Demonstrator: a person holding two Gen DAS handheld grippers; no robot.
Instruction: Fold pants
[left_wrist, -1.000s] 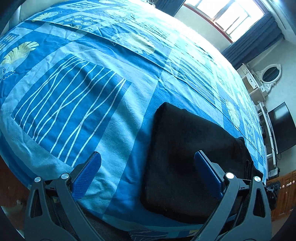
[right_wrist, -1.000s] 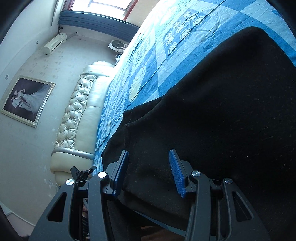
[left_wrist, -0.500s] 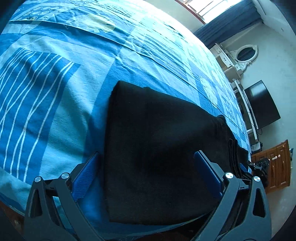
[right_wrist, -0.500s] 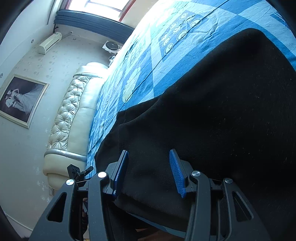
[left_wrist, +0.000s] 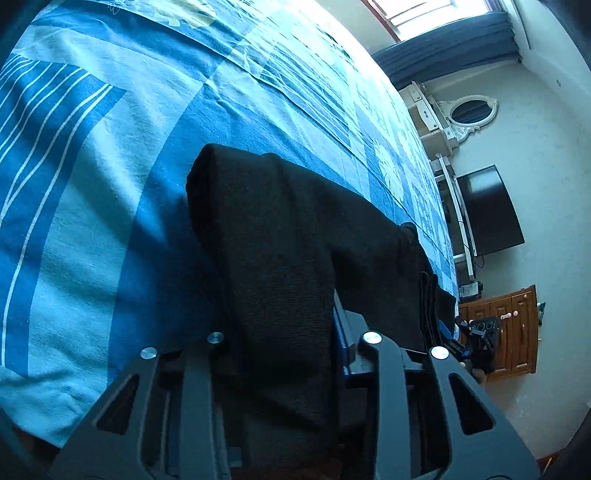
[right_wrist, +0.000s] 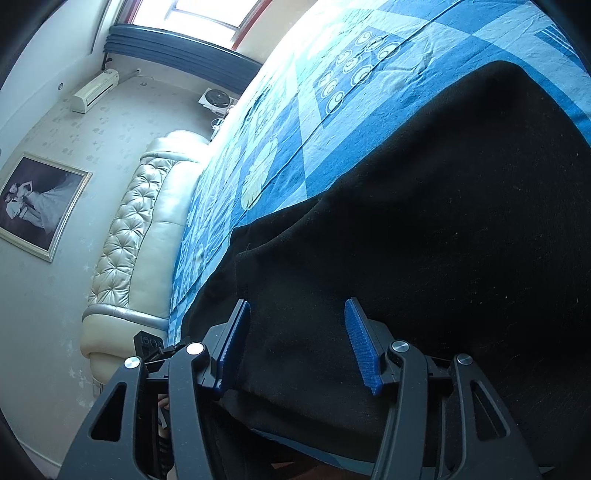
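Observation:
The black pants (left_wrist: 295, 229) lie folded on the blue patterned bedspread (left_wrist: 92, 166). My left gripper (left_wrist: 284, 332) is shut on the near edge of the pants, and the cloth bunches up between its fingers and hides the pads. In the right wrist view the pants (right_wrist: 443, 221) fill most of the frame. My right gripper (right_wrist: 299, 343) is open, with its blue pads either side of the near edge of the pants; the cloth runs between them.
The bed's near edge is right below both grippers. A padded cream headboard (right_wrist: 136, 236) stands at the left, with a framed picture (right_wrist: 37, 206) on the wall. A television (left_wrist: 487, 210) and a wooden cabinet (left_wrist: 509, 328) stand beyond the bed's right side.
My left gripper has moved right onto the pants and closed on their near edge, lifting the cloth. My right gripper has stayed open and hardly moved.

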